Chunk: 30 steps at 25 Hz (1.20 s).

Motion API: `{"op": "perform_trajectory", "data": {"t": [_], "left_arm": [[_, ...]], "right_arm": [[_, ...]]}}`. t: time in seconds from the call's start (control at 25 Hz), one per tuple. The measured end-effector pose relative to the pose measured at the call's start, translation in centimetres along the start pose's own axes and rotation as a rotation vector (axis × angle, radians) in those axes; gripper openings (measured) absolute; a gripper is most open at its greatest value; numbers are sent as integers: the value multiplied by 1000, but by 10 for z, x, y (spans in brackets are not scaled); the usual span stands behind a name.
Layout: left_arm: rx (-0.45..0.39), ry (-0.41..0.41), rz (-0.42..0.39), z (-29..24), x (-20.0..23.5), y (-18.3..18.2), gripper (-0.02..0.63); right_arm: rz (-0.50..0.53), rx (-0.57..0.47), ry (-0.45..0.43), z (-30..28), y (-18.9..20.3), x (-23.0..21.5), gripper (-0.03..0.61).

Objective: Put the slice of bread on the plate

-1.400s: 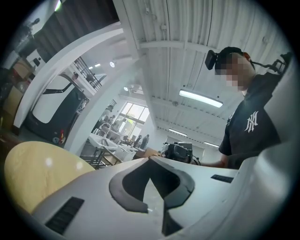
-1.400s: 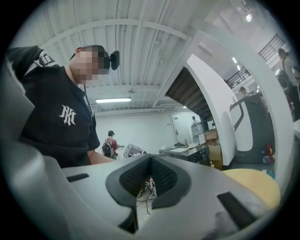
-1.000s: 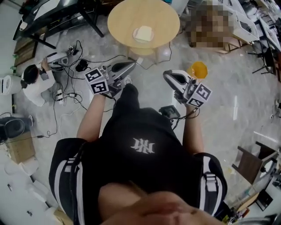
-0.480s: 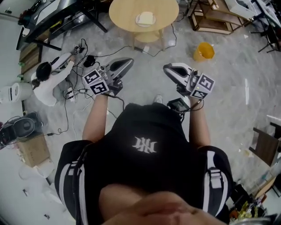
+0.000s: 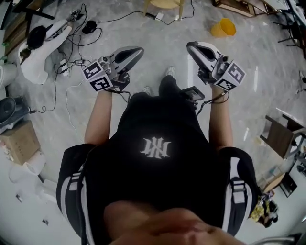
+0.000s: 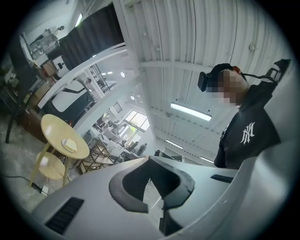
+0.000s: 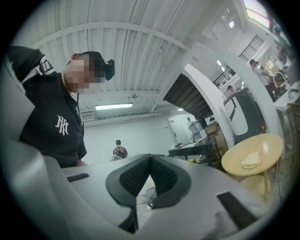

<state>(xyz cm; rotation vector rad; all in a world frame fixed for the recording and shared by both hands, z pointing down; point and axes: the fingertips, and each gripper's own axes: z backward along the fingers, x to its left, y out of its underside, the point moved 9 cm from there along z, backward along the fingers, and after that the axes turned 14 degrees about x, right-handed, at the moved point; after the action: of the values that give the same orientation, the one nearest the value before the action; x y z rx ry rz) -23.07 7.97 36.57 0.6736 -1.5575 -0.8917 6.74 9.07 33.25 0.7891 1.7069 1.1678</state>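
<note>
The round wooden table stands far off across the floor. A pale slice of bread lies on it, on what looks like a white plate. The right gripper view shows the same table and bread at its right edge. In the head view only the table's tan base shows at the top edge. My left gripper and right gripper are held out level in front of the body, well away from the table. Both are shut with nothing between the jaws.
A yellow bucket stands on the marble floor at the upper right. A person crouches at the upper left among cables and a power strip. Boxes sit at the left, and a dark stool at the right.
The table and bread have slid up and almost out of the head view, so I have backed away from them. Both grippers stayed shut and held out in front.
</note>
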Motion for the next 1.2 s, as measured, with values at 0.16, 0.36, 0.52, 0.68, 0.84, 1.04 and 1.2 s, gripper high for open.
{"op": "perform_trajectory", "data": {"t": [0.16,0.36,0.52,0.68,0.84,1.04,1.2], "left_arm": [[13,-8,-1,32,-21,30,8],[7,1,41,46,-44,62,8],[28,21,8,32,-64,63,8],[37,-5,-9,9,-73,62,8],[53,-16,2,-2,-67,57,8],[117,-17,-59,-30,-80,44,8],[177,-14,-55,-50,-91,56,8]], "right_arm": [[-26,29,12,-13,20,35,3],[-36,89,26,-7,35,72,3],[-13,107,-1,6,31,82,3],[10,114,-35,21,30,75,3],[66,104,-82,16,22,73,3],[111,49,-162,26,27,77,2],[124,29,-188,32,33,80,2]]}}
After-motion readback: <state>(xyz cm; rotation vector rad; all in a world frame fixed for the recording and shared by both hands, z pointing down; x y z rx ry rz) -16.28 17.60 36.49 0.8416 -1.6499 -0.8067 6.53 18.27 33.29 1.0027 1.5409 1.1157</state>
